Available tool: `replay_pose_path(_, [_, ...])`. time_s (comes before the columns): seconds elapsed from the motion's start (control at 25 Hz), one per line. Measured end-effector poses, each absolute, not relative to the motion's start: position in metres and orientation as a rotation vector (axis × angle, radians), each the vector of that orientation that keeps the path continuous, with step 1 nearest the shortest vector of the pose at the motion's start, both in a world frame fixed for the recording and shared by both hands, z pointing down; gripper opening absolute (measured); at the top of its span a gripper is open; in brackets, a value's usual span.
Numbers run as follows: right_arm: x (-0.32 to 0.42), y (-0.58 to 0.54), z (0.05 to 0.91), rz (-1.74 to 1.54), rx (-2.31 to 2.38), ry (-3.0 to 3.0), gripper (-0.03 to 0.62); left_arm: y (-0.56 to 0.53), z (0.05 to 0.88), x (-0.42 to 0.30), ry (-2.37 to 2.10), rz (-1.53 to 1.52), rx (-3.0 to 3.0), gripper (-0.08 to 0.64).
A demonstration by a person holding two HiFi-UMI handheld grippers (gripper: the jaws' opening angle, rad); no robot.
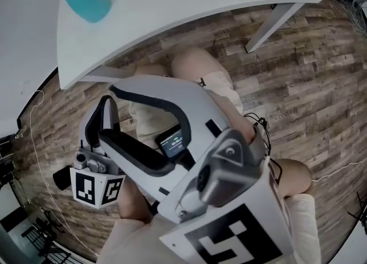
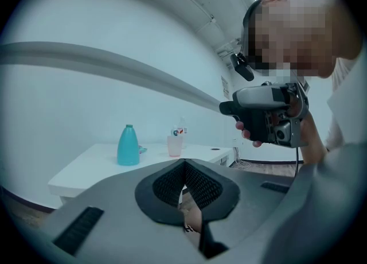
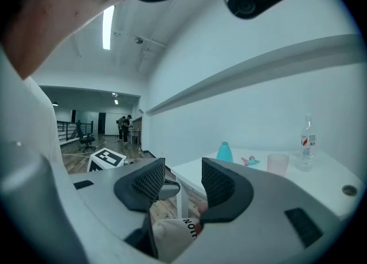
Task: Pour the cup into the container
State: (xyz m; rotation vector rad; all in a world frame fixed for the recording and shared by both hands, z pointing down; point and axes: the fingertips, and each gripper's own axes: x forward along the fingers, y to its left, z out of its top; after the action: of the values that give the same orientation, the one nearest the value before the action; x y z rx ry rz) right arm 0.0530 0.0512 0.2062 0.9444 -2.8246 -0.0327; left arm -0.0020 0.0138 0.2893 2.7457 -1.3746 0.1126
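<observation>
Left gripper view, claw: the left gripper [image 2: 183, 163] had its jaws closed tip to tip, with nothing between the ribbed pads.
Left gripper view, cup: the pink cup [image 2: 174, 145] stood upright on the white table [image 2: 86, 168]. It lay well beyond the closed tips, just above them in the picture and slightly to their left.
Left gripper view, neighbours: the teal bottle [image 2: 128, 146] stood to the cup's left, apart from it. A clear bottle [image 2: 182, 128] stood close behind the cup.
Right gripper view, claw: the right gripper [image 3: 182, 168] held its jaws partly apart and gripped nothing (only floor, a table leg and the person's clothing showed through the gap).
Right gripper view, cup: the cup stood on the table off to the right of the jaws, well apart from them. The clear bottle was to its right and the teal bottle further left.
Head view, grippers: both were low over the person's lap, well apart from the table.
Head view, cup: only its edge showed at the top of the frame, on the table, with the teal bottle far to its left.
</observation>
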Motion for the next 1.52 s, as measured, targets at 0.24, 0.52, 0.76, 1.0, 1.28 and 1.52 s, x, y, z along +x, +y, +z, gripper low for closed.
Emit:
replay_pose_path(0.24, [0.079, 0.037, 0.238, -0.241, 1.03, -2.751, 0.189, 0.019, 0.301, -0.002, -1.405, 0.102, 2.749, 0.011])
replay_pose_path(0.52, [0.14, 0.002, 0.342, 0.018, 1.266, -2.629, 0.189, 0.016, 0.36, -0.041, -1.477, 0.114, 2.643, 0.011])
replay_pose_path(0.76, [0.143, -0.011, 0.395, 0.01, 1.256, -2.662, 0.189, 0.015, 0.392, -0.036, -1.431, 0.116, 2.638, 0.011])
replay_pose_path(1.0, [0.133, -0.009, 0.414, 0.086, 1.236, -2.71, 0.189, 0.015, 0.408, -0.027, -1.396, 0.148, 2.637, 0.011])
replay_pose_path(1.28, [0.127, -0.003, 0.424, 0.099, 1.2, -2.733, 0.189, 0.013, 0.415, -0.027, -1.403, 0.168, 2.624, 0.011])
replay_pose_path(1.52, [0.13, -0.006, 0.434, 0.203, 1.202, -2.732, 0.188, 0.013, 0.425, -0.019, -1.377, 0.202, 2.636, 0.011])
